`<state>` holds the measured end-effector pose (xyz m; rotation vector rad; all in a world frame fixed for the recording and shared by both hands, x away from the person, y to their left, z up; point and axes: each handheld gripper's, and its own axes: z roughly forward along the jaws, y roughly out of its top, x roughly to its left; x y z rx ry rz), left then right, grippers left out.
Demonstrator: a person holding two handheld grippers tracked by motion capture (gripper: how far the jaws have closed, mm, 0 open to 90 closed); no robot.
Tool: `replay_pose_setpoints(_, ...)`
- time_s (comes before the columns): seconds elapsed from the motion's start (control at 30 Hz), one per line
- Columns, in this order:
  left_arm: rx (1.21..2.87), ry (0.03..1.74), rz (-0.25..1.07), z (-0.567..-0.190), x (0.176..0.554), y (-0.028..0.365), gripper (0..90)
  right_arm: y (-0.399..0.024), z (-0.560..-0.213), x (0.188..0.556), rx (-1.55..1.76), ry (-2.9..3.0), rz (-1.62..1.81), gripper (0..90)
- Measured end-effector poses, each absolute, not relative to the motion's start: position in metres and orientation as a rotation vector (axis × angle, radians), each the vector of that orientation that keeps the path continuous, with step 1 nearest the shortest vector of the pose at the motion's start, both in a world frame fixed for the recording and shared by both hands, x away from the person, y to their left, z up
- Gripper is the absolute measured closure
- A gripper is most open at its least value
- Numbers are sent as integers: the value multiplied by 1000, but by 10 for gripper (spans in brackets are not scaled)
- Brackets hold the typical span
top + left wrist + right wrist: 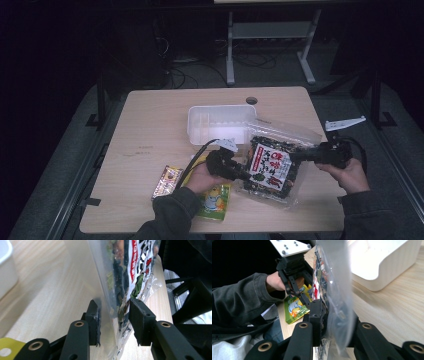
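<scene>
While the left tongs (113, 322) stand released around the snack bag (270, 167) and the right tongs (337, 322) pinch it, carry it level to the white tub (220, 124).

place: lab | signs: bare test table (150, 115), floor cables (250, 57), dark surroundings

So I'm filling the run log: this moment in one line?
left gripper: jaws astride snack bag, not pressing | right gripper: shut on bag's other edge | bag beside white tub
</scene>
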<state>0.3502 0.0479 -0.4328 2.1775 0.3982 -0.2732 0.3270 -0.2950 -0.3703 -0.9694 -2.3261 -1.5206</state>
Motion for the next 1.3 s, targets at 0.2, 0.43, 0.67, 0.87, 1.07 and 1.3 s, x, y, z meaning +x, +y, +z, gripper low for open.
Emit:
replay_pose_setpoints(0.2,2177,421,-220,-429,349,56,516,-292,-353,321,-945,-2380,-1543,761)
replay_pose_setpoints(0.43,2192,445,-181,-425,344,71,473,-291,-337,316,-944,-2456,-1549,767)
replay_pose_setpoints(0.67,2186,451,-127,-415,335,91,439,-293,-323,312,-964,-2500,-1570,769)
replay_pose_setpoints(0.87,2187,471,-107,-413,327,113,402,-294,-310,310,-969,-2523,-1615,770)
replay_pose_setpoints(1.07,2179,507,-57,-410,319,132,367,-289,-297,311,-979,-2537,-1648,770)
replay_pose_setpoints(1.3,2161,525,-20,-403,311,152,335,-278,-284,315,-994,-2553,-1687,770)
